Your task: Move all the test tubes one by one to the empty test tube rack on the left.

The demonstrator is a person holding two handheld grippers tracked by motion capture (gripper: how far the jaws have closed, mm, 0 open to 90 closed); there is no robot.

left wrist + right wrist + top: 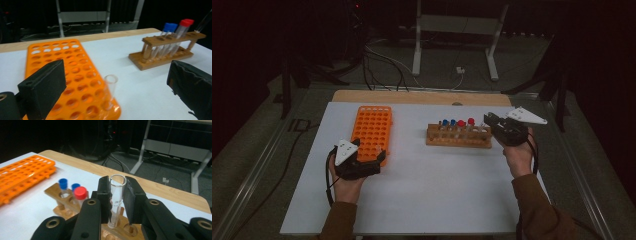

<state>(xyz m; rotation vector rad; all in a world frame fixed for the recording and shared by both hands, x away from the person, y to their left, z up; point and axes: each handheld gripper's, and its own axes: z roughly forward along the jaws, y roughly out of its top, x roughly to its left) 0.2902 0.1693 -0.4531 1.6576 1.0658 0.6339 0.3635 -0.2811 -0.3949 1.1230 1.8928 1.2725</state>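
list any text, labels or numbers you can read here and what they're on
No text reads clearly.
Clear tube held in the right gripper: a small grey print on the glass, too blurred to read.
Floor left of the table in the high view: pale marks, too dim to read.
Orange rack and wooden rack: no lettering visible.

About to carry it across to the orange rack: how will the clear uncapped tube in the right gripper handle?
The clear tube looks glass-smooth, so it may slip through the right gripper, whose pads clamp only its upper part. It seems thin-walled, probably fragile if squeezed harder. Being round, it would likely roll if laid on the table.
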